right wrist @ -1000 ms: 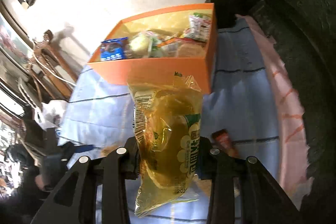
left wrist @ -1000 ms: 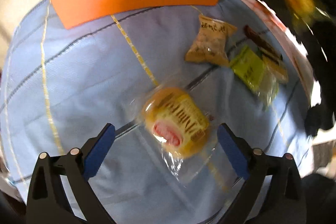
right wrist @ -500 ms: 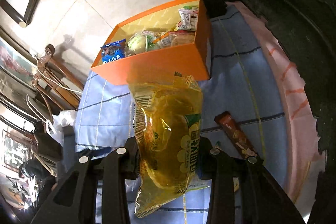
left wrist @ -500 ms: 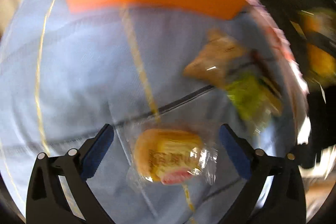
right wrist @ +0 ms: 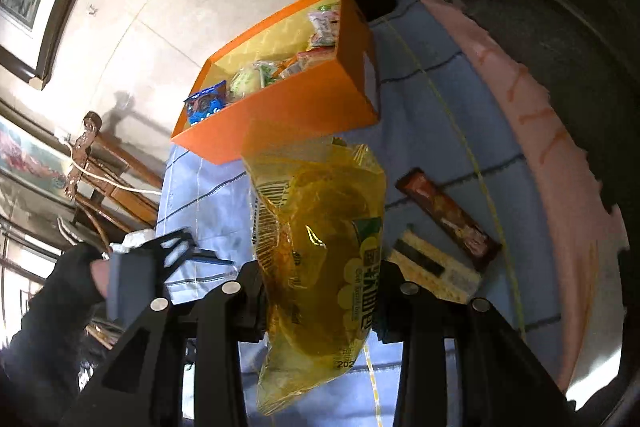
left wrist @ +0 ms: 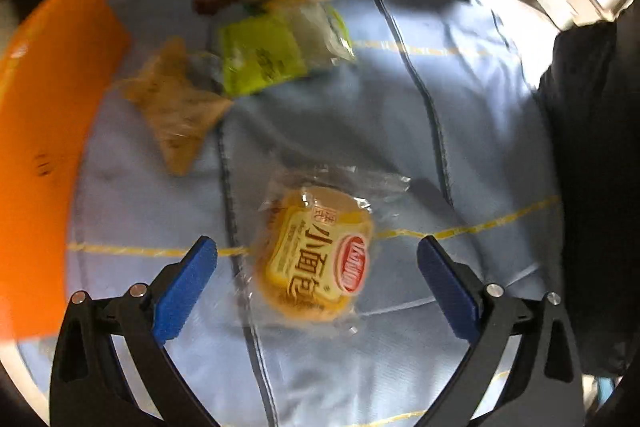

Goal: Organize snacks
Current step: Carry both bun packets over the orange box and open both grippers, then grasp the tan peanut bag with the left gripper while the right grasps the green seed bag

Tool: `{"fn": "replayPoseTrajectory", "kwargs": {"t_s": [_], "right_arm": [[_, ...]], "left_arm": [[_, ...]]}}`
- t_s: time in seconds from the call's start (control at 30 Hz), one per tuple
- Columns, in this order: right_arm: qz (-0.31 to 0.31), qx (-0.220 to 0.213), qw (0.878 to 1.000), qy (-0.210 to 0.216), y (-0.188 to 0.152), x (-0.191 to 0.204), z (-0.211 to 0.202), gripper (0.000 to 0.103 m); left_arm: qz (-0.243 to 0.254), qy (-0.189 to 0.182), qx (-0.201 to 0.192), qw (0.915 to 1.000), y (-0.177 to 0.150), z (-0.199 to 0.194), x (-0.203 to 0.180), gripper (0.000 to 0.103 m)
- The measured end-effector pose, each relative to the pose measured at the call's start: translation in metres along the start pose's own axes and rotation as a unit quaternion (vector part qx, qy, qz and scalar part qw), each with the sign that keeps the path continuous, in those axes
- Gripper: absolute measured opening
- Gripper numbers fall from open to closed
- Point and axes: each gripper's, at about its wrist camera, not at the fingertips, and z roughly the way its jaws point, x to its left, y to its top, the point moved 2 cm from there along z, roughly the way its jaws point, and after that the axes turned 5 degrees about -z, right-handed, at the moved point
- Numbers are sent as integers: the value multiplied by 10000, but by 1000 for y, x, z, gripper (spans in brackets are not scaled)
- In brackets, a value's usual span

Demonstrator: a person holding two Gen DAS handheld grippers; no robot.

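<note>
Bun packet [left wrist: 316, 259] lies on the cloth [left wrist: 400, 131], box [left wrist: 44, 131] to its left.

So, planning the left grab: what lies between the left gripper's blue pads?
The left wrist view shows the wrapped small bread lying on the blue cloth between the open left gripper pads, touching neither.

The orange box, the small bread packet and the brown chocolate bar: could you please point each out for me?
orange box [right wrist: 304, 115], right wrist view, on its front wall.
small bread packet [left wrist: 316, 255], left wrist view, on its printed label.
brown chocolate bar [right wrist: 448, 215], right wrist view, mid-wrapper.
</note>
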Motion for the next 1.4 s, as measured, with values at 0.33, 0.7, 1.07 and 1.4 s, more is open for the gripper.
{"fn": "replayPoseTrajectory", "kwargs": {"t_s": [0.33,0.7,1.07,1.4], "right_arm": [[269,-342,9984,-356,-16,-2,-22,37],[-731,-597,9955,121,85,76,16,37],[-1347,-77,9887,-657,215,107,97,37],[-2411,-113,9569,-1615,200,121,103,98]], "left_arm": [[-2542,348,-246,9662,-3,7,37,51],[-5216,1527,-1660,8228,-10,-131,100,51],[-6048,2355,-1503,7458,-10,-208,253,51],[-5278,3175,-1141,7795,11,-189,260,99]]}}
